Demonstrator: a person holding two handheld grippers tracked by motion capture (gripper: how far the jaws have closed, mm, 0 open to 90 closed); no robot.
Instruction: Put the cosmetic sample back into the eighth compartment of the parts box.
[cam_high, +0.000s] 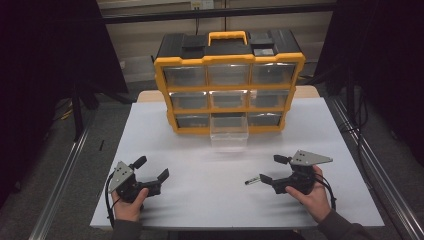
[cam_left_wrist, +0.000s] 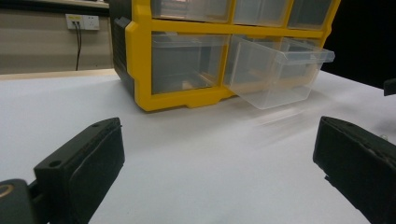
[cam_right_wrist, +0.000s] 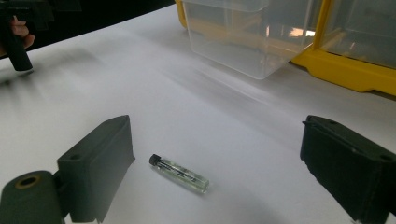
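— So what stood on the white table (cam_high: 200, 170)?

— An organiser cabinet (cam_high: 229, 85) with a yellow plastic frame, a black top and a yellow carry handle (cam_high: 227, 36). It had three rows of three clear, boxy drawers. The bottom middle drawer (cam_high: 229, 131) was pulled out and tilted forward; through its glossy walls it looked empty.

— And the grippers?

— The left gripper (cam_high: 150, 170) was held in the person's left hand (cam_high: 131, 205) near the front left of the table, its two blocky matte black jaws spread wide apart with nothing between them. The right gripper (cam_high: 272, 169), in the right hand (cam_high: 312, 197) at the front right, was likewise wide apart and empty. Each carried a grey three-cornered plate on top.

— Where was the small item?

— A slim, clear vial (cam_right_wrist: 179, 173) with a small black cap lay flat on the table between the right gripper's jaws, closer to one of them but touching neither. In the high view it showed as a thin sliver (cam_high: 252, 180) just beside the nearer jaw tip.

— Anything hard to read?

— The vial's contents were too small to tell, and the shut drawers were too hazy to see inside. The table's far edge was hidden behind the cabinet
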